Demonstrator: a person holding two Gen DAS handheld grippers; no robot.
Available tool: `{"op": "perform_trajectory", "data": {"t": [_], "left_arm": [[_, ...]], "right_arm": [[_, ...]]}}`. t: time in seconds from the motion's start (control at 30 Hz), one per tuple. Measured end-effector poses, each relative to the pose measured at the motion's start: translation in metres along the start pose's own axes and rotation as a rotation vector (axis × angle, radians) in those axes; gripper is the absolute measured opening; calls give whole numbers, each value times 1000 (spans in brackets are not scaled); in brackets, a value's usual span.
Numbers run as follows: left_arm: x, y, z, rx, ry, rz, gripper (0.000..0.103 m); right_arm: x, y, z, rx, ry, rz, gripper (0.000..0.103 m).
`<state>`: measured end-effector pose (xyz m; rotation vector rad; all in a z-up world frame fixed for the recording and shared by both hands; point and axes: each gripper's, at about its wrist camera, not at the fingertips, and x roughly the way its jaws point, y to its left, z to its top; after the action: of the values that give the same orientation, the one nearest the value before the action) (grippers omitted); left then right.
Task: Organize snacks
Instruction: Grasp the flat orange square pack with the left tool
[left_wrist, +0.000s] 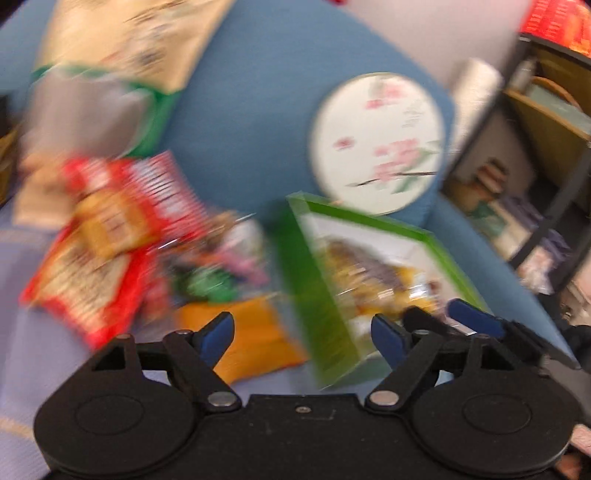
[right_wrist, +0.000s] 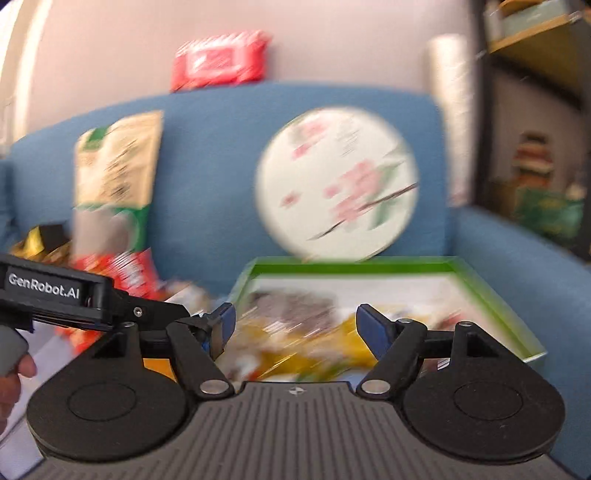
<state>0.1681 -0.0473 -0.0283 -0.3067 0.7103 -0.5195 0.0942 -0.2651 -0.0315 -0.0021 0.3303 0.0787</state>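
Blue sofa (right_wrist: 221, 155) cushions carry everything, with a round floral fan (right_wrist: 338, 188) propped against the backrest. Just below the fan lies a green-rimmed box (right_wrist: 491, 291) holding blurred snack packets (right_wrist: 295, 332). Left of the box, loose snacks are heaped: a red bag (left_wrist: 85, 266) and an orange bag (left_wrist: 255, 332). Both the left tool (left_wrist: 303, 332) and the right tool (right_wrist: 293, 325) are spread wide, grasping nothing, the right one above the box.

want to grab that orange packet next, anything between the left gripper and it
Nothing visible does. The left gripper is open and empty, with the orange packet lying just ahead between its fingers. The green tray wall sits close on the right.
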Motion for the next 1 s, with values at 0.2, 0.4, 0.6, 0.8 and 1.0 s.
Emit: {"op": "perform_trajectory", "data": {"t": [0.2,0.4,0.6,0.8,1.0], "left_arm": [[10,44,-5,-180,62,73,103],[38,37,7,-199,66,55,103],[63,22,6,-128,73,90,61],[45,32,-5,-106,130,14,41],[-3,49,-28,-77,183,-43,43]], "right_arm": [[4,22,-6,-32,46,56,103],[7,14,-7,5,69,26,103],[5,10,-7,19,67,10,103],[5,12,-7,17,92,42,103],[4,24,-8,-4,155,206,103]]}}
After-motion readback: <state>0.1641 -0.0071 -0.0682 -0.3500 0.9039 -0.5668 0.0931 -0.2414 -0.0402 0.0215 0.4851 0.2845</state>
